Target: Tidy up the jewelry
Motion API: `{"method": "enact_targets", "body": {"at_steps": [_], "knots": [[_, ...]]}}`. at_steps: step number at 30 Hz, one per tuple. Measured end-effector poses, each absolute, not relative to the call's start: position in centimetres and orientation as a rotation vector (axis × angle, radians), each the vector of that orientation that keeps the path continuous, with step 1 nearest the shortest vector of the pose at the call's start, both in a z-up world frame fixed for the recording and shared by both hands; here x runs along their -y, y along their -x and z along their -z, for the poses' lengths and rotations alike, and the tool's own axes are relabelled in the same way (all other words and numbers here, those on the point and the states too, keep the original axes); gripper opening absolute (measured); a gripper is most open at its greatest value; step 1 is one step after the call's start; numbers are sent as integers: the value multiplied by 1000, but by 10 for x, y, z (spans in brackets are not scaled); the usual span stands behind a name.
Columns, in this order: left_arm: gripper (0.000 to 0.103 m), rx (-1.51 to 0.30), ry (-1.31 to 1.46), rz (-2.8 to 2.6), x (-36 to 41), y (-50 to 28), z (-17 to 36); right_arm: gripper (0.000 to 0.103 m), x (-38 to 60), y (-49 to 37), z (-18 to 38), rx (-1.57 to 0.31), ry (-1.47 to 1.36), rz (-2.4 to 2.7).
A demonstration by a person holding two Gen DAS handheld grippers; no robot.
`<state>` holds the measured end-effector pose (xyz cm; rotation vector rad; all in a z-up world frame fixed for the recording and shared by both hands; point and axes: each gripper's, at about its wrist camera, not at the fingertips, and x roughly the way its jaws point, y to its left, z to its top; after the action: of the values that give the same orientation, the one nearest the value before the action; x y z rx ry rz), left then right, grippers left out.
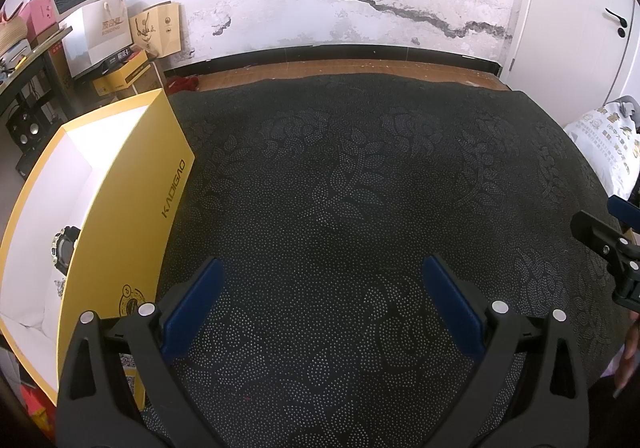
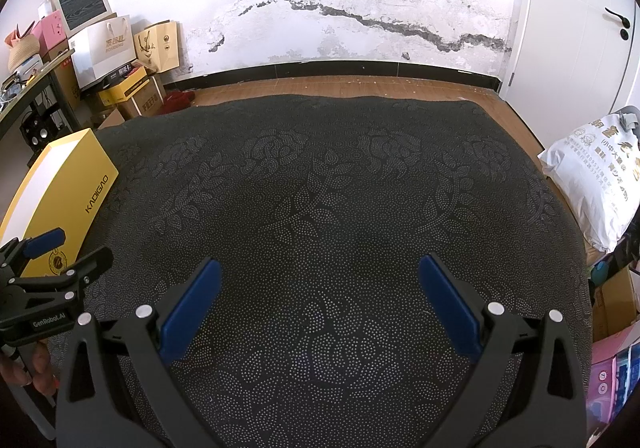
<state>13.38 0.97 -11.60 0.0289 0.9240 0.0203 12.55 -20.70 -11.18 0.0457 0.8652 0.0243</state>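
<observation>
So, biggest stuff first:

Cloth: a dark cloth with a dotted flower pattern covers the whole work surface, with a strip of wooden floor behind it and a cracked white wall past that.

Box: a yellow box printed KADIGAO sits open at the left edge of the cloth, white inside. The right wrist view only catches its outer wall.

White bag: a printed plastic bag lies off the right side of the cloth, well apart from the box.

Left gripper: the left gripper hovers low over the cloth just beside the box, blue pads spread wide, nothing between them.

Right gripper: the right gripper hangs over the middle of the cloth, fingers spread just as wide and empty too.

Hand: fingers of a hand wrap the left gripper's handle, seen from the right wrist view.

Watch: a black and pale watch lies on the white lining inside the box, partly hidden by its near wall. Neither gripper touches it.
</observation>
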Motion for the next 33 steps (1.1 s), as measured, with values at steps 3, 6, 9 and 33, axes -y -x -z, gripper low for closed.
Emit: {"method": "enact_targets", "body": {"at_steps": [3, 6, 9, 33], "knots": [[97, -924, -29, -21, -9, -134, 117, 96, 207, -125, 111, -865, -44, -25], [97, -923, -30, -20, -9, -134, 116, 96, 206, -124, 112, -863, -42, -25], [97, -924, -26, -22, -9, -134, 117, 96, 208, -124, 112, -863, -45, -24], [97, -918, -1, -6, -10, -134, 112, 96, 208, -124, 113, -862, -45, -24]]}}
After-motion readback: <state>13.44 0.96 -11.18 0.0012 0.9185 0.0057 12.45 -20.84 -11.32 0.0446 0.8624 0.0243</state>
